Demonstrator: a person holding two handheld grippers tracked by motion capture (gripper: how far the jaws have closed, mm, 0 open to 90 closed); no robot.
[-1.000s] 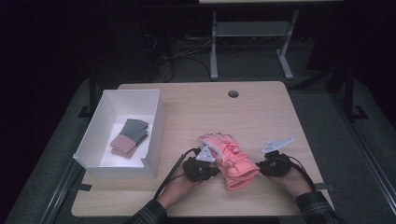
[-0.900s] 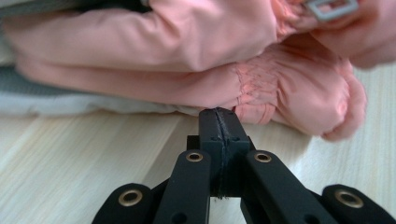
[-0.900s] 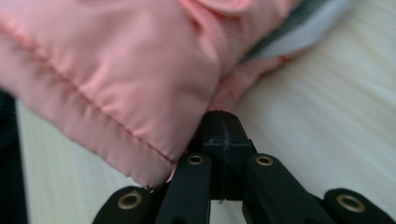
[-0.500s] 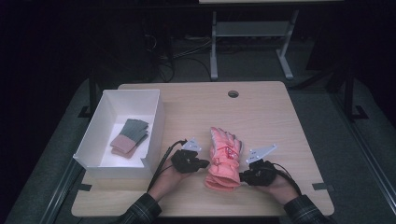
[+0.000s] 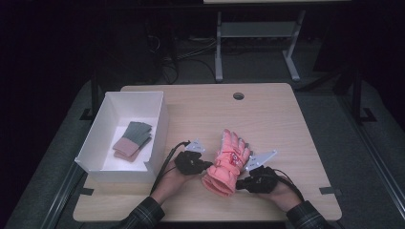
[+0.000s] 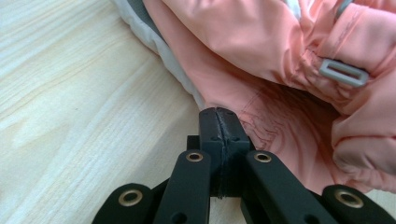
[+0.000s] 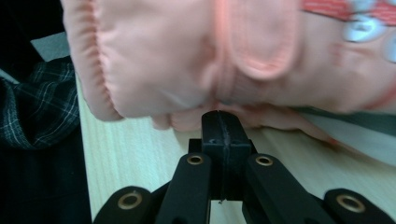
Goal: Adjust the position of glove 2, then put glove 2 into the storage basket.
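Note:
A salmon-pink padded glove [image 5: 228, 162] lies on the wooden table [image 5: 277, 124] near its front edge, with the fingers pointing away and a little right. My left gripper [image 5: 208, 166] meets the glove's left side and my right gripper [image 5: 239, 182] its right side near the cuff. In the left gripper view the jaws [image 6: 219, 114] are pressed together at the edge of the pink fabric [image 6: 261, 56], beside a grey buckle [image 6: 343, 73]. The right gripper view has the jaws [image 7: 219, 117] shut under the glove's cuff [image 7: 177, 65], which looks slightly raised.
A white open box [image 5: 161, 125] stands on the table's left side with folded grey and pink cloth pieces [image 5: 133, 140] inside. A round cable hole [image 5: 238, 96] sits near the far edge. A plaid sleeve [image 7: 37, 112] lies close to the front edge.
The glove has swung round, its fingers going from up-left to up-right. Both grippers moved with it, the right one drawing nearer the front edge.

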